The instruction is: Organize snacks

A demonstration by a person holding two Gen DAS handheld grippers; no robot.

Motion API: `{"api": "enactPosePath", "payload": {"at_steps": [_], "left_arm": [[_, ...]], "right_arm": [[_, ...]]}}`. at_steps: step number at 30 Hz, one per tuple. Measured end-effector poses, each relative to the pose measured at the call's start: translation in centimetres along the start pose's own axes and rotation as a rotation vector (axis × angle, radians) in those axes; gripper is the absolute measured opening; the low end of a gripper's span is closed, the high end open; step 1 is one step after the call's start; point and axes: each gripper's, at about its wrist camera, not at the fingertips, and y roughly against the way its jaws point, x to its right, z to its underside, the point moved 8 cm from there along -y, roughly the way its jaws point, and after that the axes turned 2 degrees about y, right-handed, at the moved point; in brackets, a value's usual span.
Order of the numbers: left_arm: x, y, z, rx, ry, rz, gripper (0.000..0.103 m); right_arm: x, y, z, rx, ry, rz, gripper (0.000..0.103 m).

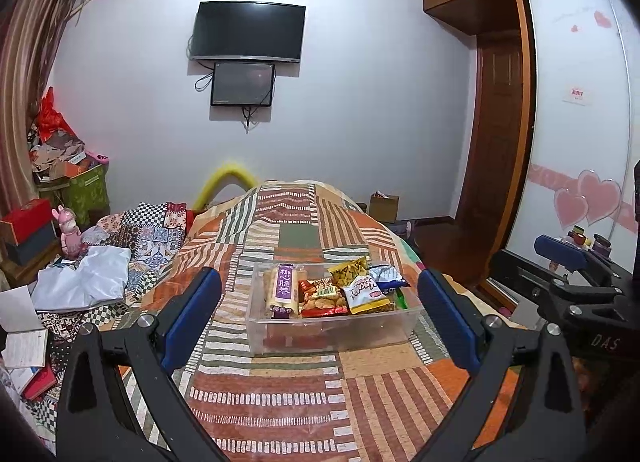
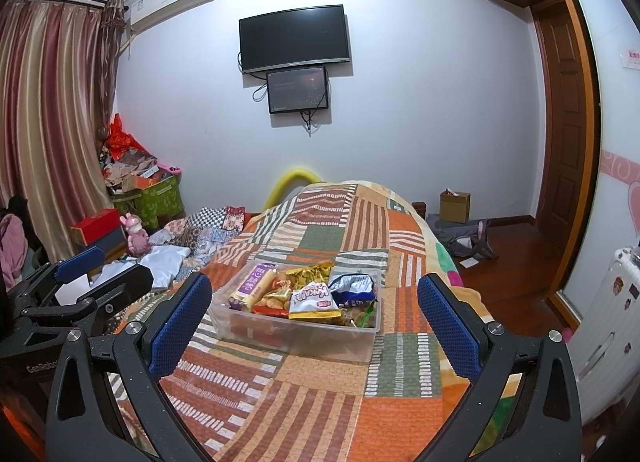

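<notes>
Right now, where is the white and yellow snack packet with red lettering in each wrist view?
Left wrist: the white and yellow packet lies right of centre in the clear bin, between the left gripper's open fingers.
Right wrist: the packet lies mid-bin, left of the blue bag.
Shared landmark: the wall TV.

A bed is covered by a patchwork quilt; a clear bin of snacks is set on it, crumpled cloth beside
</notes>
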Motion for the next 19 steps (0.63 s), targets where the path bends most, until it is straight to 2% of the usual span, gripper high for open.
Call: {"api": "enactPosePath", "payload": {"at_steps": [19], "left_arm": [[0.20, -0.24, 0.12, -0.014, 0.004, 0.006, 0.100]], "right_arm": [[-0.32, 0.33, -0.16, 0.000, -0.003, -0.001, 0.103]]}}
